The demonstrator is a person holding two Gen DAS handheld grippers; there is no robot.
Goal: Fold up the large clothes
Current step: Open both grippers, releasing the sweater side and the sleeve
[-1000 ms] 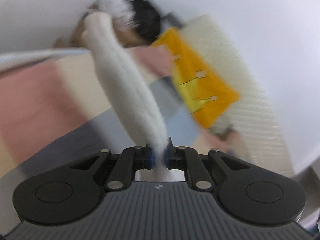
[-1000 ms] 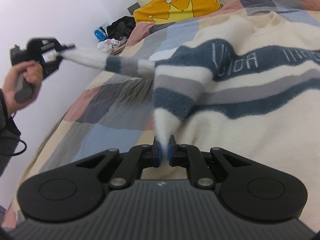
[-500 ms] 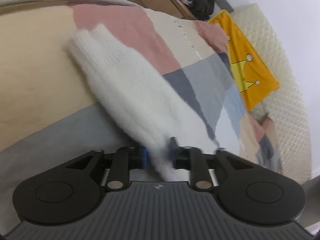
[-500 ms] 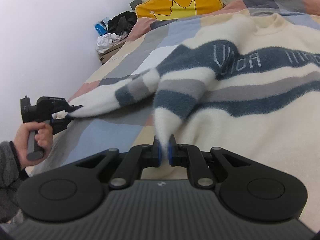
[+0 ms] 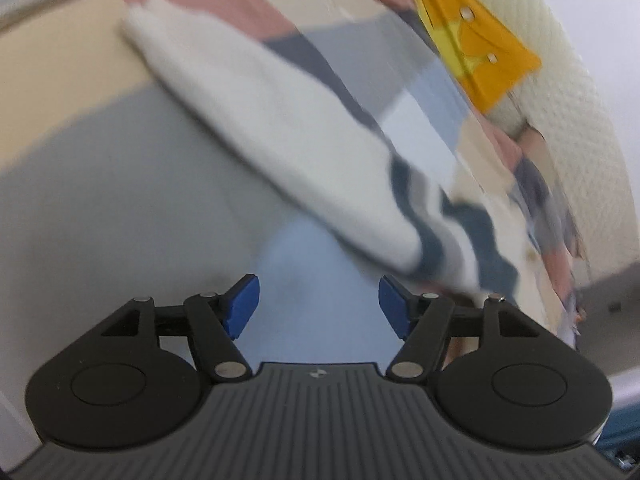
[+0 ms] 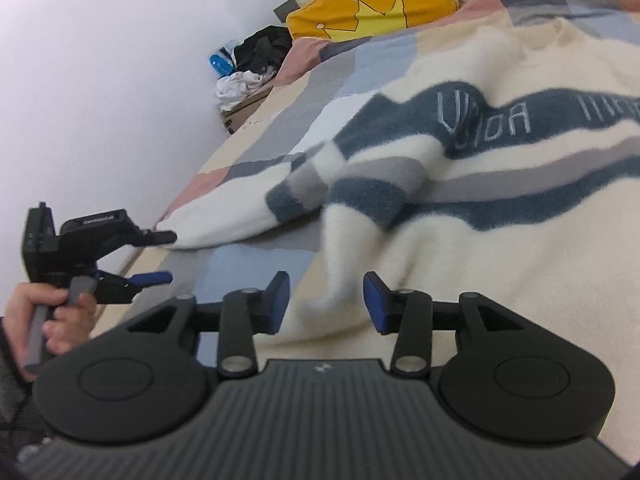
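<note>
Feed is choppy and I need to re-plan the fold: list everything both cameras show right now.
fuzzy cream sweater with navy and grey stripes: one, spread on the bed, its sleeve laid out flat
patchwork bedspread: one, pastel blocks, under the sweater
yellow crown-print pillow: one, at the bed's head
cream quilted pillow: one, beside the yellow one
cardboard box: one, brown, by the wall, clothes piled on it
left gripper: black, blue pads, jaws opening, empty, near the cuff
right gripper: jaws opening, sweater fold between the pads
hand: one, holding the left gripper's handle

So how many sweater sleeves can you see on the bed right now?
1: the sleeve lies stretched out toward the left gripper. A second one may be hidden past the frame's right edge.
</note>
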